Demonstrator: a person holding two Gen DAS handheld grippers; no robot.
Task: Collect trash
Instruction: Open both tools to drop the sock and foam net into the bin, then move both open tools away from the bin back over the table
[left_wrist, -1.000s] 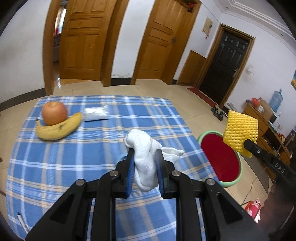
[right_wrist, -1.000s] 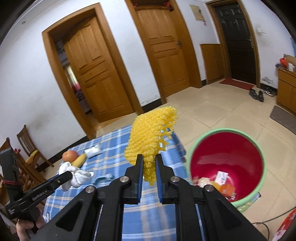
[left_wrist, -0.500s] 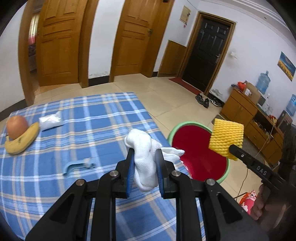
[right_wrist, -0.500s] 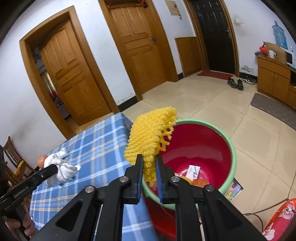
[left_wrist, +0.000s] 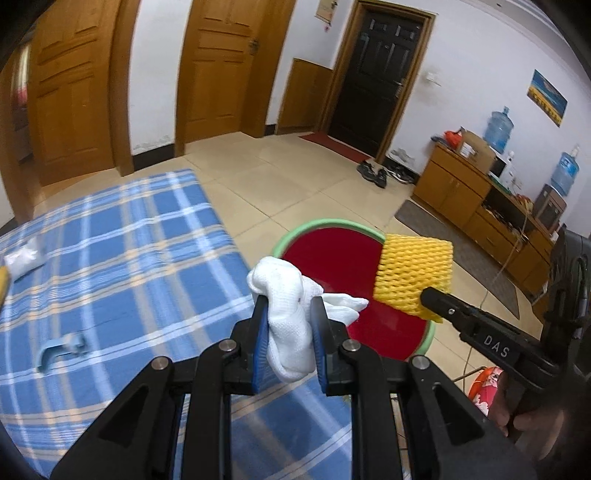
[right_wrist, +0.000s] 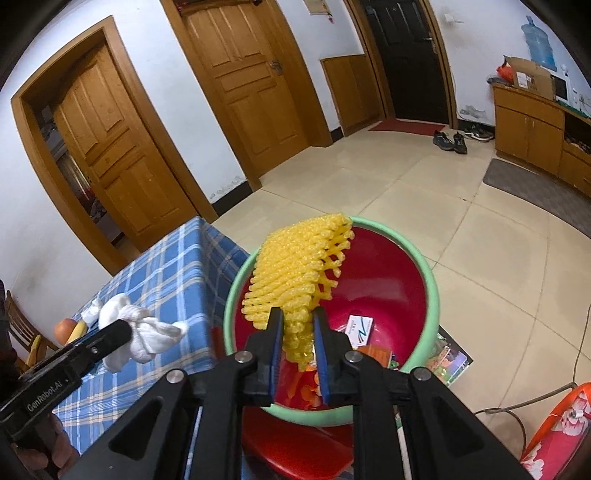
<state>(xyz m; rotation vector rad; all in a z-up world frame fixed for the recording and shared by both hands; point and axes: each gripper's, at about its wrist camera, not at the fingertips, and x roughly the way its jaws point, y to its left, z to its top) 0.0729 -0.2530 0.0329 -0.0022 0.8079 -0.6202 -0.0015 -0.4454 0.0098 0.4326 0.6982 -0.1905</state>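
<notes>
A table under a blue plaid cloth (left_wrist: 122, 251) fills the left of the room, w/ a red bin (right_wrist: 388, 280), green-rimmed, standing on the tile floor just beside its corner. Both handheld grippers angle downward toward that bin. The left gripper (left_wrist: 290, 325) hangs over the table edge next to the rim, its blue-padded fingers (left_wrist: 260, 343) pinching a crumpled white cloth (left_wrist: 286, 295) that bulges above and below the pads. The right gripper (right_wrist: 298, 334) is poised over the bin's mouth, its jaws opening, w/ a yellow foam net (right_wrist: 295, 273) between them and standing up over the red interior; the net has not dropped. Paper and orange scraps (right_wrist: 360, 326) lie at the bin's bottom. On the cloth: a small light-blue object (left_wrist: 61, 349), a white packet (left_wrist: 24, 256) at far left, plus an apple (right_wrist: 63, 329) and banana (right_wrist: 78, 329) at the table's far end.
</notes>
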